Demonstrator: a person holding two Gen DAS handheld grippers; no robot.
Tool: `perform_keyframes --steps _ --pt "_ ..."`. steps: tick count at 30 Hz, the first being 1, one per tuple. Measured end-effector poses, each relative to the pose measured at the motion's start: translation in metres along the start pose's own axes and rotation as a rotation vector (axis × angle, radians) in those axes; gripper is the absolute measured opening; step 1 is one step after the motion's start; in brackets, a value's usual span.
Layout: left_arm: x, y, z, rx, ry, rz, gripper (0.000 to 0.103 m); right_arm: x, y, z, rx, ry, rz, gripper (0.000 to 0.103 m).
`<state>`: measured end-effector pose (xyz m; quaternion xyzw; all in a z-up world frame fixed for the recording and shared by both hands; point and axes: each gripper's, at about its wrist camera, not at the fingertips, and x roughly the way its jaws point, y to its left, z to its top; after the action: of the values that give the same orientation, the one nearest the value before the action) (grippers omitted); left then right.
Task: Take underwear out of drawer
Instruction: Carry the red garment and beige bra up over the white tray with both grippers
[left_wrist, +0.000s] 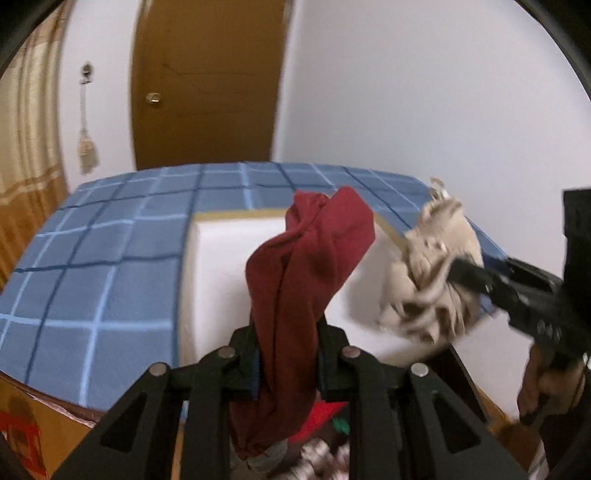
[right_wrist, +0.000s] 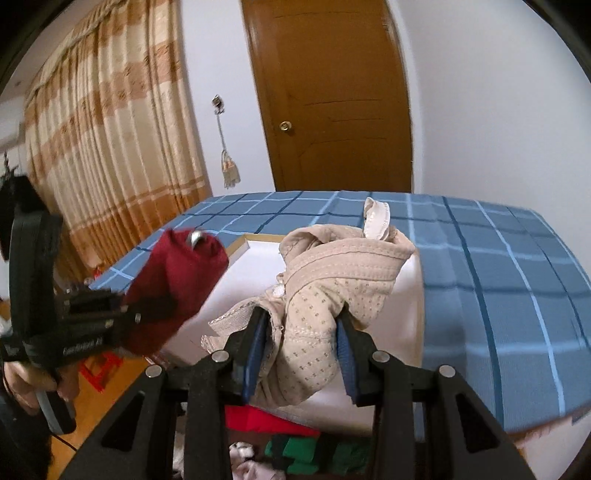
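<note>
Underwear hangs limp above the drawer (right_wrist: 295, 443): dark red underwear (left_wrist: 295, 295) clenched in the left gripper (left_wrist: 286, 354), beige lace-trimmed underwear (right_wrist: 325, 295) pinched by the right gripper (right_wrist: 301, 354). Light, soft fabric; a bunched mid-fold grip suits it best.

Ahead of me: a bed under a blue checked cover (right_wrist: 498, 280), with a white box-shaped block (left_wrist: 229, 266) resting on it (tan-edged along its top). Behind the bed, a brown wooden door (right_wrist: 332, 96) with a brass knob (right_wrist: 285, 126). Left of it, a striped beige-and-orange curtain (right_wrist: 110, 147) and a tassel (right_wrist: 229, 168) hanging from a wall hook.
</note>
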<state>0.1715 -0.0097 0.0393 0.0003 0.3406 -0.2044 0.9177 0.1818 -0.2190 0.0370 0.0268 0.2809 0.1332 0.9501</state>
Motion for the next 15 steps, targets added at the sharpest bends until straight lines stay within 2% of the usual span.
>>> perform_keyframes --steps 5,15 --pt "0.028 0.018 0.013 -0.067 -0.003 0.081 0.02 0.046 0.001 0.026 -0.055 0.048 0.033 0.039" --pt "0.082 0.037 0.025 -0.175 0.045 0.153 0.02 0.128 0.011 0.054 -0.163 0.132 0.013 0.039"
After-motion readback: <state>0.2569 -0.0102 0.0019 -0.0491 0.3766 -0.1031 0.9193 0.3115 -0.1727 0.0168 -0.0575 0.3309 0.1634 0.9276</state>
